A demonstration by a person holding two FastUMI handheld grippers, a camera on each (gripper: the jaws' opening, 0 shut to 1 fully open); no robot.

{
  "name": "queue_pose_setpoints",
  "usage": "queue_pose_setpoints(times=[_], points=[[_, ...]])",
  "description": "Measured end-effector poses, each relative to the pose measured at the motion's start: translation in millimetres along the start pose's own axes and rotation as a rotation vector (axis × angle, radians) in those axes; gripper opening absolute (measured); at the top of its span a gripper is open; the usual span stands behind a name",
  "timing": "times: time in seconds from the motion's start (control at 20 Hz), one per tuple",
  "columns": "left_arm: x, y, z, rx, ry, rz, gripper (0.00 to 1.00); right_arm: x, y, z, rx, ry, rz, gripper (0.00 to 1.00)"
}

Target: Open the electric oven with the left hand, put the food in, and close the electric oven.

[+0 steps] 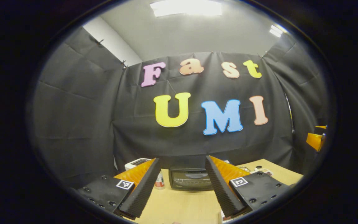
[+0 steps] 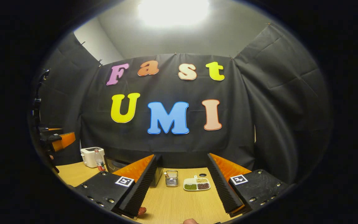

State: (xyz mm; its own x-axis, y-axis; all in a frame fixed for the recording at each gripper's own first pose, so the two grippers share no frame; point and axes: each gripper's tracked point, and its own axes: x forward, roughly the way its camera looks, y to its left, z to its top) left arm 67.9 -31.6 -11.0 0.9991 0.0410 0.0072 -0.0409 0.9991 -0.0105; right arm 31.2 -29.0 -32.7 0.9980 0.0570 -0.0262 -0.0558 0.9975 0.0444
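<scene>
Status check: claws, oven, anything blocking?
Left claw open, empty, facing the oven. Right claw open, empty. Oven door shut, untouched. Bottle stands beside the oven, left.

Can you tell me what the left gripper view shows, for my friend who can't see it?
The open left gripper points across a wooden table at a closed electric oven by the booth's black cloth wall. A small bottle stands just left of the oven.

No legible text. Square black-and-white coded marker tags [image 1: 125, 184] sit on the gripper bodies; small bottle's red label [image 2: 100, 167] too small to read.
</scene>
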Motion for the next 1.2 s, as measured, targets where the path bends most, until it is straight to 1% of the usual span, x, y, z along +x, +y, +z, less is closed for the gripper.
queue_pose_setpoints(times=[0.15, 0.45, 0.55, 0.8, 0.9, 0.95, 1.0, 1.05, 1.1, 1.2], points=[[29, -2, -5, -0.002, -0.004, -0.019, 1.00, 10, 1, 0, -0.003, 0.003, -0.017, 0.97], [100, -8, -25, 0.003, 0.003, -0.097, 1.00, 30, 12, 11, -0.031, -0.018, -0.084, 0.97], [123, -12, -36, -0.004, 0.013, -0.123, 1.00, 35, 16, 11, -0.042, -0.015, -0.105, 0.97], [172, -28, -70, -0.010, 0.054, -0.192, 1.00, 41, 14, 9, -0.068, -0.002, -0.183, 0.96], [189, -37, -86, -0.013, 0.077, -0.219, 0.90, 41, 11, 8, -0.075, 0.004, -0.218, 0.97], [196, -42, -94, -0.012, 0.091, -0.232, 1.00, 40, 9, 8, -0.080, 0.007, -0.237, 0.97], [203, -46, -105, -0.009, 0.105, -0.245, 1.00, 38, 7, 6, -0.086, 0.011, -0.256, 0.97], [210, -49, -114, -0.003, 0.120, -0.253, 0.91, 37, 5, 5, -0.092, 0.019, -0.275, 0.97], [216, -53, -125, 0.004, 0.135, -0.263, 0.97, 36, 3, 3, -0.095, 0.025, -0.294, 0.96], [229, -62, -142, 0.009, 0.166, -0.278, 0.97, 34, 1, 1, -0.094, 0.037, -0.328, 0.96]])
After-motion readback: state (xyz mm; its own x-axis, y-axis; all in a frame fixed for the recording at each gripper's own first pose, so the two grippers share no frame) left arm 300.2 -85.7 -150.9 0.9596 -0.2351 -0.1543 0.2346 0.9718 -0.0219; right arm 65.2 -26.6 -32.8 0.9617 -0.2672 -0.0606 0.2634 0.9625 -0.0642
